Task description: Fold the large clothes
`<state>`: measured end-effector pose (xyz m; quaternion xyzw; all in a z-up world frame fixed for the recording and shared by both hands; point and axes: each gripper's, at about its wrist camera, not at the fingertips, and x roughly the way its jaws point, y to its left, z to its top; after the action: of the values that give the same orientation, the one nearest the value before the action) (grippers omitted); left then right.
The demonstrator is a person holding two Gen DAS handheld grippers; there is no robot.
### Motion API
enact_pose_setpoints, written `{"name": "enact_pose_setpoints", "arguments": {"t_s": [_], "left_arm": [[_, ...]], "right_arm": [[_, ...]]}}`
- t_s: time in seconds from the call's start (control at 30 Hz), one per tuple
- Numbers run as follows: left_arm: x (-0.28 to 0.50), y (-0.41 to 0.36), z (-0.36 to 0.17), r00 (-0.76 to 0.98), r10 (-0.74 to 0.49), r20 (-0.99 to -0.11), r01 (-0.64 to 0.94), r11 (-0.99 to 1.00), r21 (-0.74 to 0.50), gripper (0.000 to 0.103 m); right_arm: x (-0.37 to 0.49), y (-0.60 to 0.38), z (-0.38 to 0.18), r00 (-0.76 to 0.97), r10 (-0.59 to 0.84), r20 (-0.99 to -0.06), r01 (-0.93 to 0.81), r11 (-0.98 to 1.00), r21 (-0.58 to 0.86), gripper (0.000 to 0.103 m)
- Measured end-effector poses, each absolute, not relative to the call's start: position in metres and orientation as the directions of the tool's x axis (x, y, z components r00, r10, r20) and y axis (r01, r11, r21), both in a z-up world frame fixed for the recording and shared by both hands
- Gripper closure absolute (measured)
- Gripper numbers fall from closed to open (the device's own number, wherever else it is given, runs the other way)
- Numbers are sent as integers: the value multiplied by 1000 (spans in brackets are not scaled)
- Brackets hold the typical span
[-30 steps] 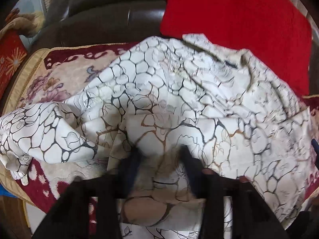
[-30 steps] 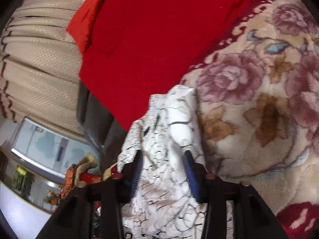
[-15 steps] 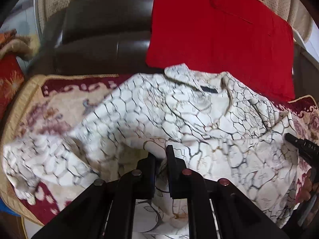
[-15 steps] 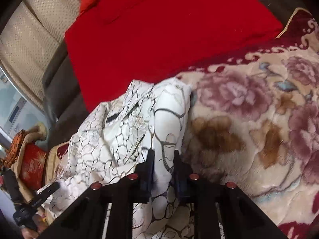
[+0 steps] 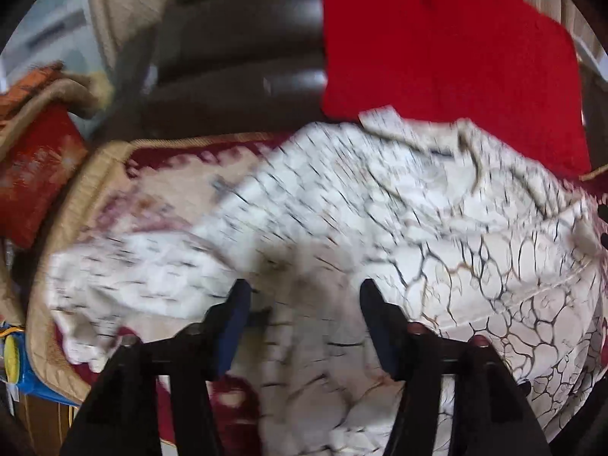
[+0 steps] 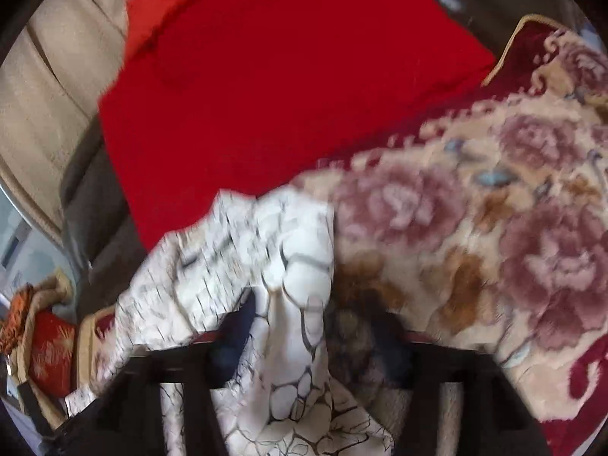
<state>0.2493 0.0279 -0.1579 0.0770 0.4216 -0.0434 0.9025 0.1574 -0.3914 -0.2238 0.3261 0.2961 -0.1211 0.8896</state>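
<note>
Left gripper [image 5: 304, 317] hangs over the near edge of the shirt [image 5: 399, 228], its jaws opening with cloth lying between them but not pinched — released, probably so the fabric can settle flat. That shirt, white with a dark crackle print, sprawls rumpled across the flowered blanket [image 5: 159, 190], collar toward the red cloth [image 5: 437, 45] on the sofa back.

Right gripper [image 6: 313, 328], seen from its own camera, is opening too; a bunched fold of the shirt [image 6: 296, 266] runs between the jaws, loose rather than clamped. Beside it the flowered blanket [image 6: 494, 228] lies bare — room to spread the shirt.
</note>
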Motion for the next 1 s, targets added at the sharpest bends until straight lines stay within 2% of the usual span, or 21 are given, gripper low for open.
{"name": "enact_pose_setpoints", "arguments": {"t_s": [0.07,0.13,0.23,0.33,0.47,0.6,0.67,0.77,0.83,1.0], "left_arm": [[241,45,-144,664,-6,-748,114,989,94,36],[233,68,-134,674,2,-739,67,996,64,36],[227,107,-128,671,4,-741,-25,1000,-17,30],[218,149,-126,662,16,-749,-129,987,-93,30],[206,201,-139,643,55,-764,-264,952,-153,30],[198,248,-156,610,77,-789,-400,889,-222,30],[194,274,-164,595,94,-798,-479,839,-258,30],[193,303,-181,564,83,-822,-580,748,-323,30],[192,317,-188,553,72,-830,-623,697,-355,30],[199,334,-200,570,6,-821,-659,601,-453,30]], "right_arm": [[149,-387,-213,836,-53,-547,377,779,500,32],[145,-378,-206,855,-49,-516,339,806,485,32],[143,-355,-196,886,2,-464,240,854,462,32],[147,-331,-193,891,93,-445,131,884,448,34],[158,-299,-202,851,212,-481,31,893,449,37],[169,-266,-219,777,288,-560,-36,908,417,37],[180,-252,-234,703,317,-636,-52,915,399,37],[194,-237,-258,611,252,-751,-21,953,303,37],[194,-236,-256,618,252,-744,-20,952,306,37],[188,-256,-240,691,336,-640,-17,893,450,37]]}}
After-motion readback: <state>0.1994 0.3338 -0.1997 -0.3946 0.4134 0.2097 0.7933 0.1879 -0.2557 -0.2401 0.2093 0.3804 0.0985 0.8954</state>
